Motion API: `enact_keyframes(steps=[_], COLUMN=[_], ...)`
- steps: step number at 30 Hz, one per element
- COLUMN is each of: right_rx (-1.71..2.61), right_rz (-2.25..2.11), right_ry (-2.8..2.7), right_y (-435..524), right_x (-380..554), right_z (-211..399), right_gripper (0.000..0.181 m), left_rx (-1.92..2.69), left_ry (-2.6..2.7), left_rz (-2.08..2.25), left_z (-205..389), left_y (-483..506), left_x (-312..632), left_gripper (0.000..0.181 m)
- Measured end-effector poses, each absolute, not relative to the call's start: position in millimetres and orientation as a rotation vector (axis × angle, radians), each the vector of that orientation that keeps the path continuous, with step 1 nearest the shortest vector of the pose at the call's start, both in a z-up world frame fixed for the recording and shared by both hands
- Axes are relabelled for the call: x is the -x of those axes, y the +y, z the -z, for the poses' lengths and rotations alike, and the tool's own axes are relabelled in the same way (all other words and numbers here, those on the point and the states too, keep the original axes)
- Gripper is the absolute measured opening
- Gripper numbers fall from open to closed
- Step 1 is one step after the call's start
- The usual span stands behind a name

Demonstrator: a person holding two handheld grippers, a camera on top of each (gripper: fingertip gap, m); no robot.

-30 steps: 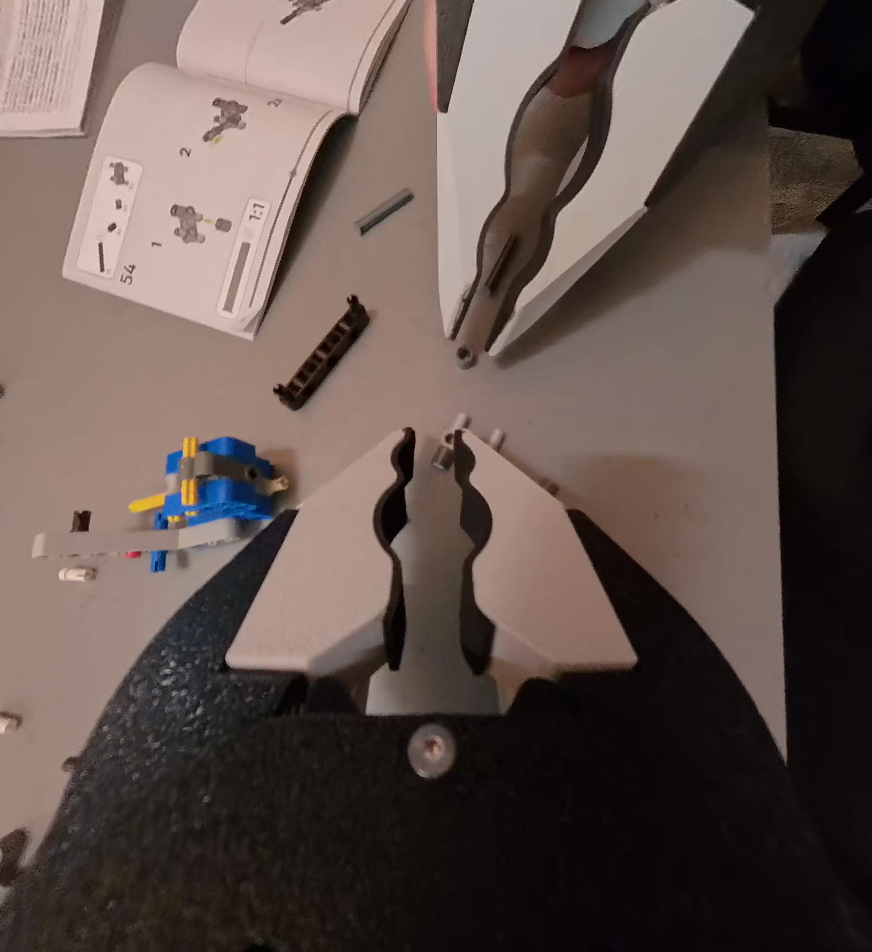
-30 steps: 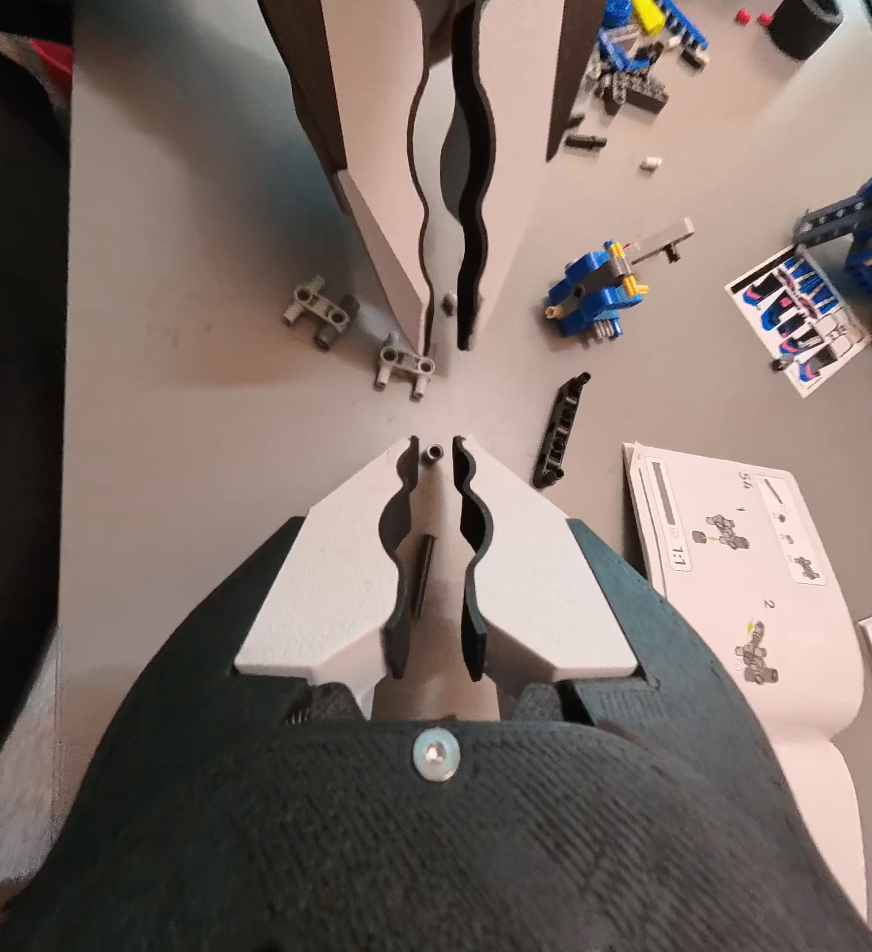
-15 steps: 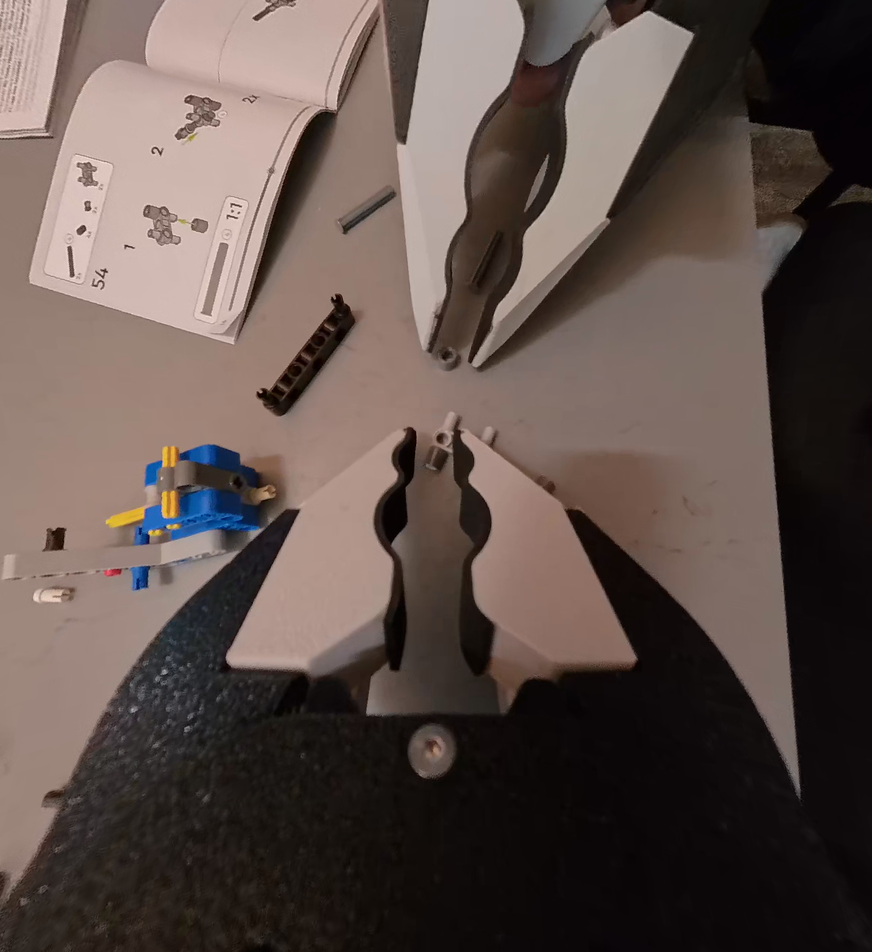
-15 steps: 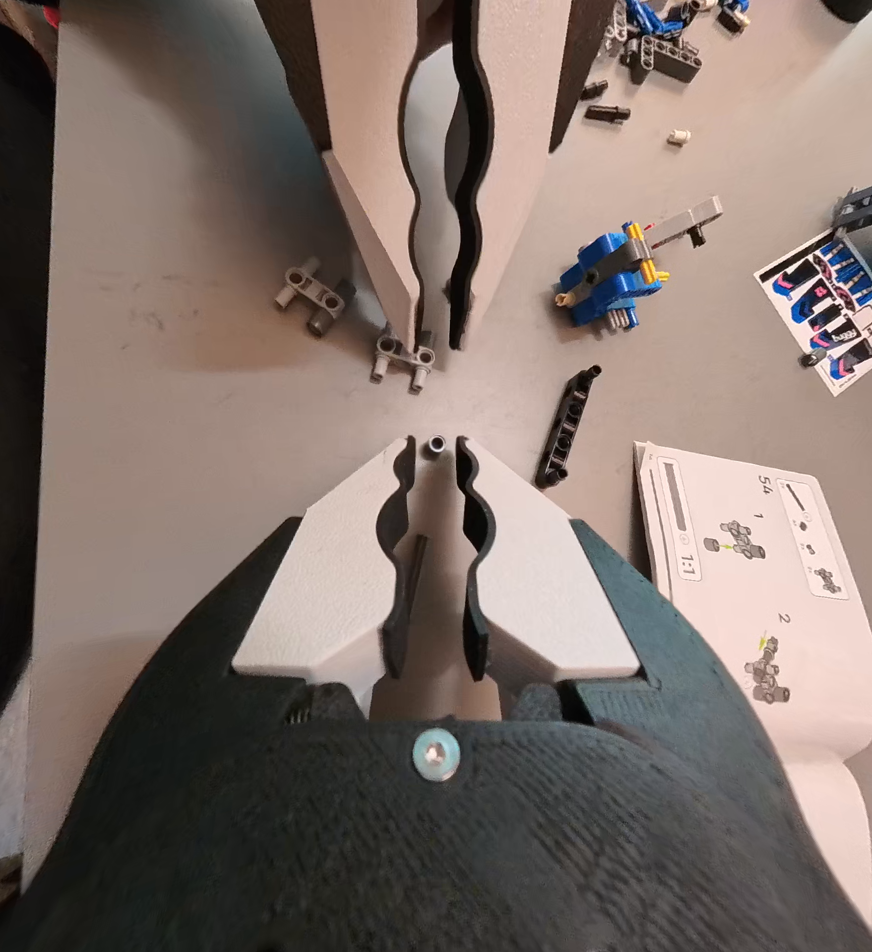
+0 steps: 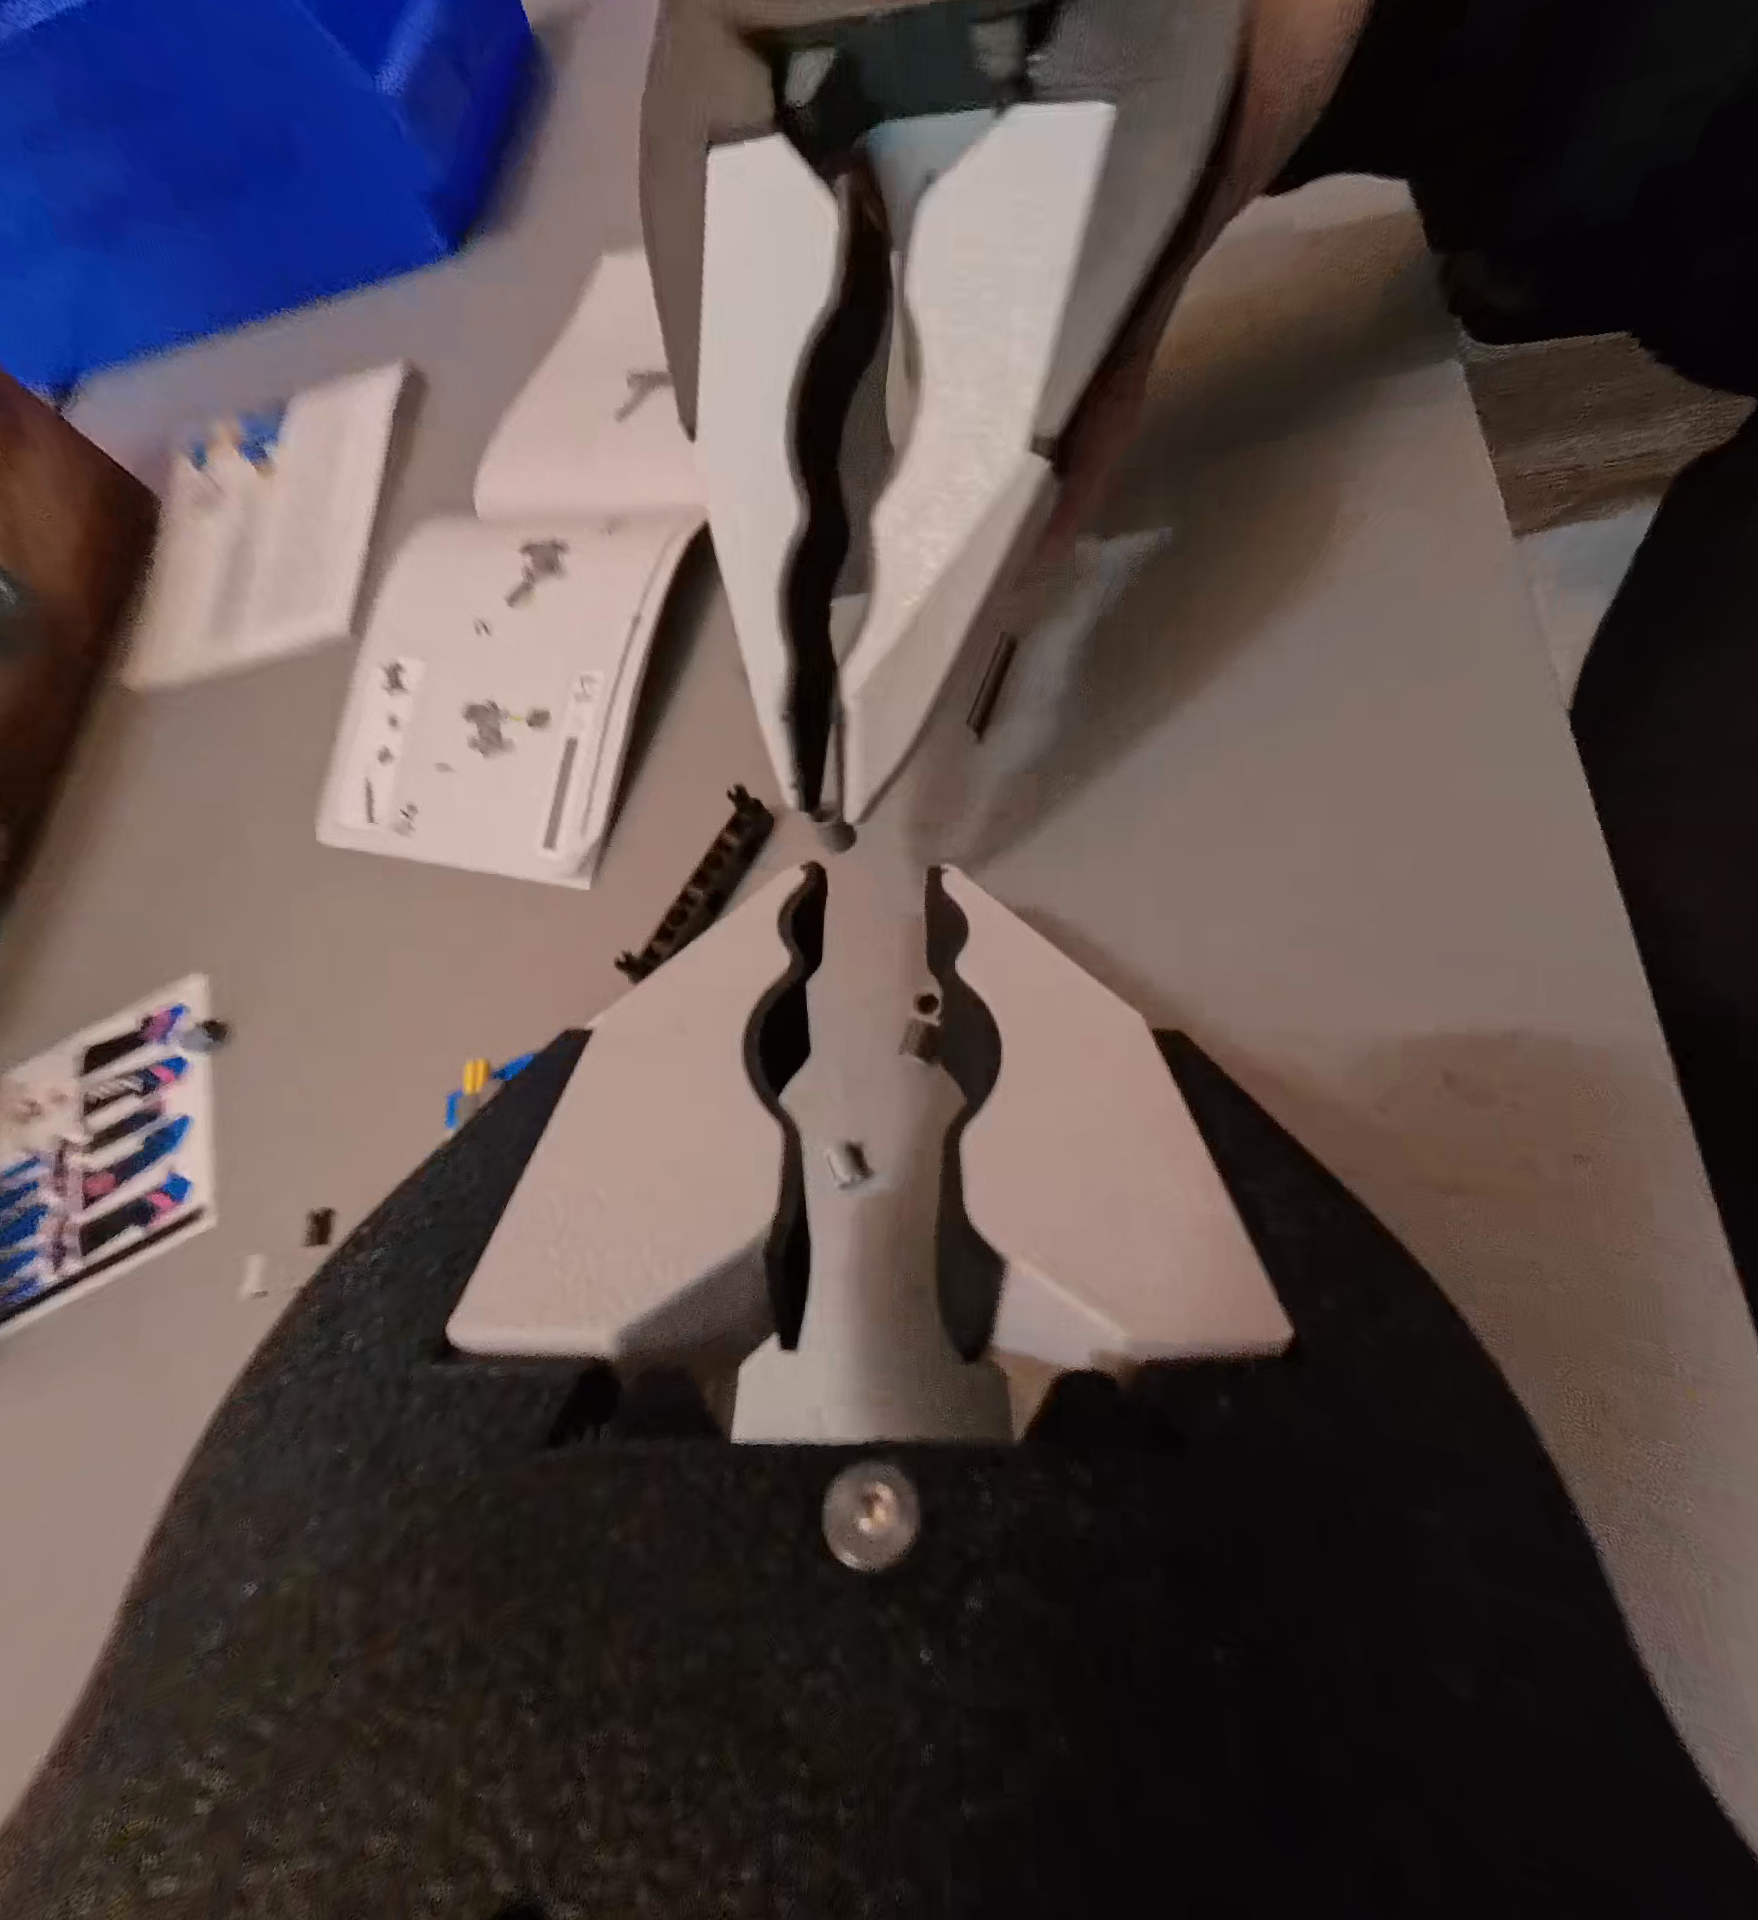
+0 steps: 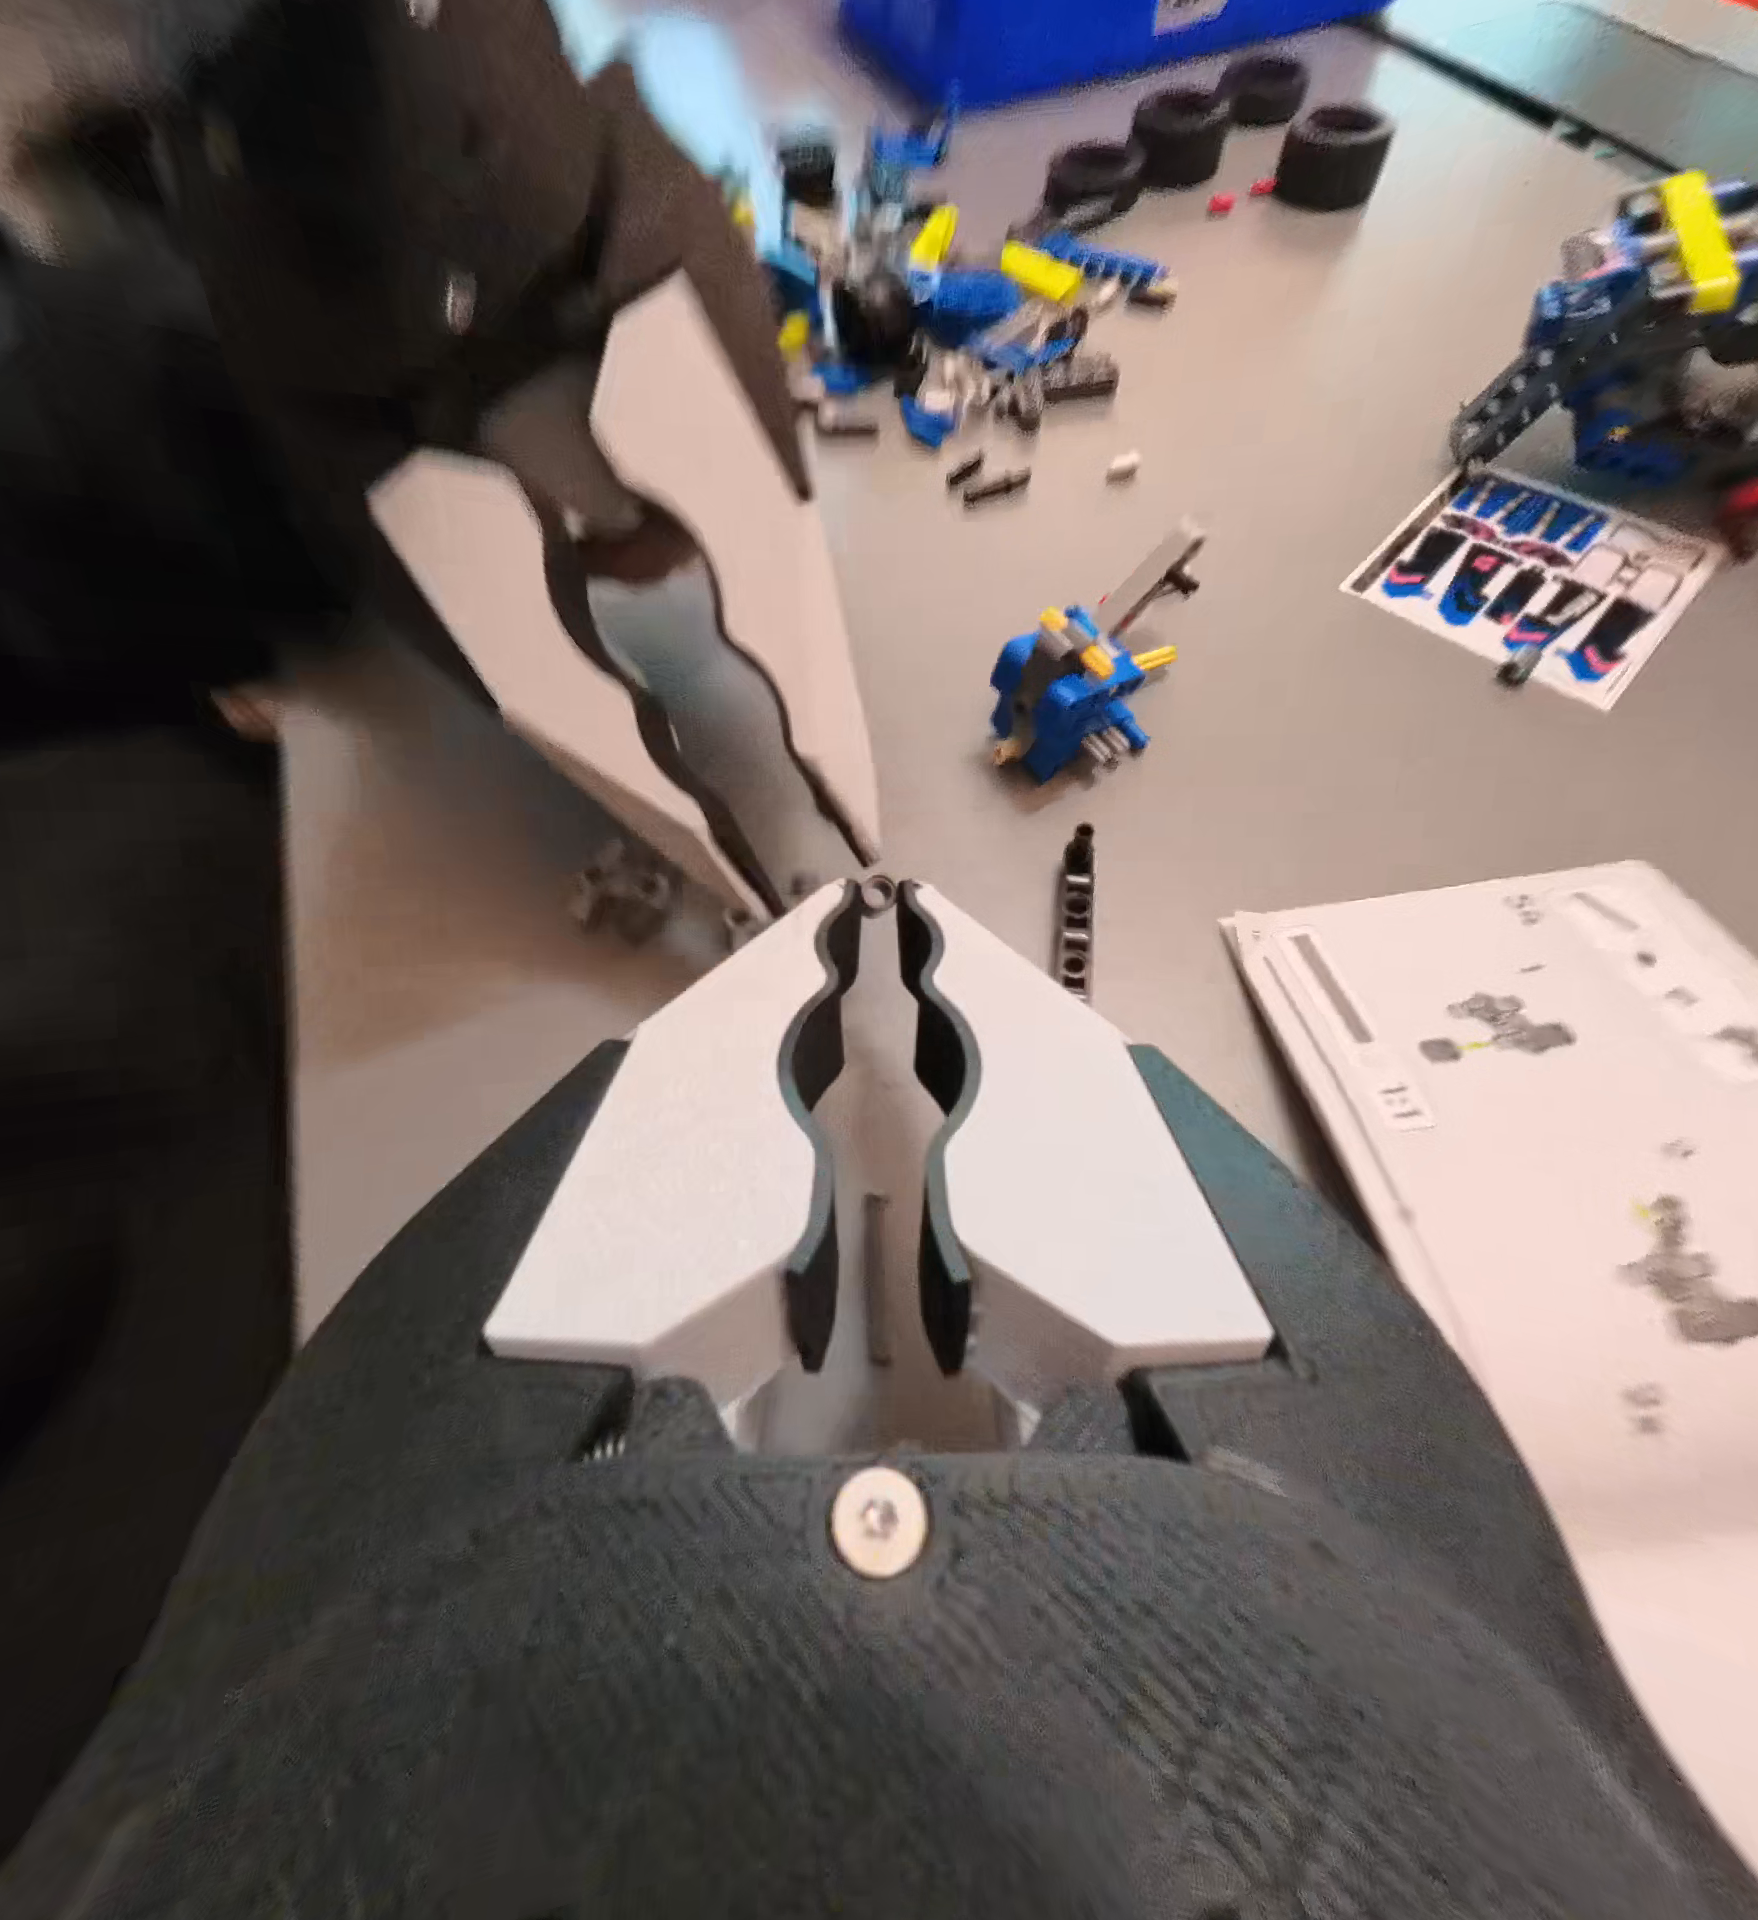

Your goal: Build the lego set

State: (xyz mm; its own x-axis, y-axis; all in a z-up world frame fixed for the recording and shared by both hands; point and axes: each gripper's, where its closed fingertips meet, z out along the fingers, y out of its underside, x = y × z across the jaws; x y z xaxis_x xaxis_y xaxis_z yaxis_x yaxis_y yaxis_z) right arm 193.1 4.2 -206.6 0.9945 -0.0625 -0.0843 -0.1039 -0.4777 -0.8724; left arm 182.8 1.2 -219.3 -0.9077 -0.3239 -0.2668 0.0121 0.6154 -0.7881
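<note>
The right claw [image 6: 877,896] is pinched on a small grey bushing [image 6: 876,894] at its very tips, probably so the bore stays exposed for an axle. The left claw [image 5: 875,883] stands narrowly parted and empty, tip to tip with it (a grey connector [image 5: 923,1023] lies below). Beyond, on the surface [image 6: 1322,748], wait the blue sub-assembly [image 6: 1067,696] and the open instruction booklet [image 6: 1581,1122].

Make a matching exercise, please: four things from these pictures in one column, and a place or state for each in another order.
Things:
1. small grey bush
2. left gripper
3. black beam
4. black tyres

Places or states:
A. flat on the table beside the open booklet
B. pinched at the right gripper's tips
C. far back, near the blue box
D. open, holding nothing

Pairs: 1-B, 2-D, 3-A, 4-C
</note>
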Motion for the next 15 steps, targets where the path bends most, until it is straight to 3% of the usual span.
enact_keyframes(steps=[1, 8, 12, 15], right_rx=[2.007, 1.708, 1.651, 1.593], right_rz=[-0.113, -0.393, -0.42, -0.46], right_ry=[0.183, 0.42, 0.452, 0.461], right_y=[4.5, 7.3, 5.4, 5.1], right_x=[-191.8, -187.0, -189.3, -188.3], right_z=[199.5, 172.3, 167.9, 160.8], right_gripper=[0.005, 0.005, 0.004, 0.004], left_rx=[0.23, 0.216, 0.21, 0.209], left_ry=[2.423, 2.221, 2.13, 2.118], left_rz=[1.194, 1.243, 1.248, 1.28], left_z=[216.1, 188.6, 177.0, 174.3], left_y=[0.6, -2.9, 0.1, -0.6], left_x=[-183.1, -188.3, -190.2, -188.3], left_gripper=[0.016, 0.017, 0.006, 0.007])
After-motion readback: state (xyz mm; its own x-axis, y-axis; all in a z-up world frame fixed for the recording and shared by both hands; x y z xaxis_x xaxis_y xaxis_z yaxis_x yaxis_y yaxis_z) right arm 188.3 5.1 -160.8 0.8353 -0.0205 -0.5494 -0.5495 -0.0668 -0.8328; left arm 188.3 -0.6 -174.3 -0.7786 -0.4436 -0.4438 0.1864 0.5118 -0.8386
